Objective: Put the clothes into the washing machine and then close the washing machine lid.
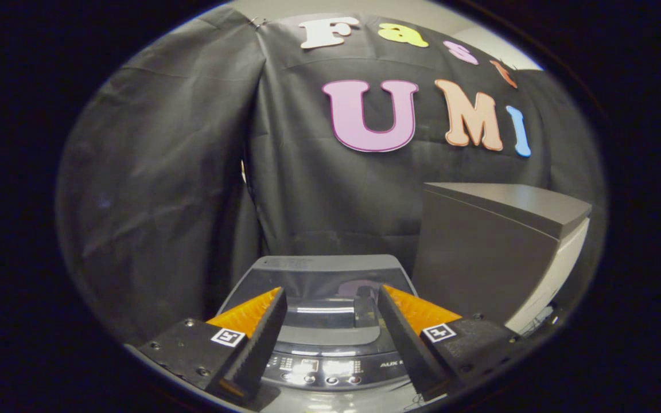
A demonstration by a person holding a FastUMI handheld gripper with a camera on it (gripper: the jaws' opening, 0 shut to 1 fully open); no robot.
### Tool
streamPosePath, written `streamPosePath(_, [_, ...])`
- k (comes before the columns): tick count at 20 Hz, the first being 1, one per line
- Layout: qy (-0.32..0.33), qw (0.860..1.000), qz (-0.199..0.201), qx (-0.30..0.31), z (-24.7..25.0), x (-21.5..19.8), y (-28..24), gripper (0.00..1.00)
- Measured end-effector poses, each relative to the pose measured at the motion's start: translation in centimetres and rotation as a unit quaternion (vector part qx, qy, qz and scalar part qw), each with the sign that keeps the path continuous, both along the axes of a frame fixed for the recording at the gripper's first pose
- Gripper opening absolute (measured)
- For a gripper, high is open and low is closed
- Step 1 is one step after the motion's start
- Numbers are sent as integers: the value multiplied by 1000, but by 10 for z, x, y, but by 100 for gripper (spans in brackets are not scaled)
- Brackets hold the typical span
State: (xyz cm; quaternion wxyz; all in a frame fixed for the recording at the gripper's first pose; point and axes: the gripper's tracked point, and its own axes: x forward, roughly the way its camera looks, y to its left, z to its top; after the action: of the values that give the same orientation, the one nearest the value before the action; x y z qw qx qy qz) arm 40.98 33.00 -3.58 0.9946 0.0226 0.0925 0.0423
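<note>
Gripper (330, 301) wide open, holding nothing, hovering above the washing machine (330, 350); its lid (325, 275), apparently closed, sits between and just beyond the fingers. Grey cabinet (491, 252) beside the machine.

claw (330, 321) fingers apart over closed lid (325, 287), cabinet (479, 252) just right

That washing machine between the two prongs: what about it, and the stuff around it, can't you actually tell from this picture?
- Washing machine, gripper view: its glass lid lies closed and dark with glare, so the drum's contents are hidden.
- Control panel: lit buttons too small and blurred to tell apart.
- The open gripper, holding nothing: each finger covers a side of the machine's top.
- Grey cabinet beside the machine: its lower part is hidden behind one finger.
</note>
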Motion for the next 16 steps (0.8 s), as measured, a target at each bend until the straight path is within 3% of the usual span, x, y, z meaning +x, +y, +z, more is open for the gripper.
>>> streamPosePath(7, [-17,999,44,7,15,-50,-11,96])
streamPosePath(16, [-66,996,60,-7,46,-123,-66,97])
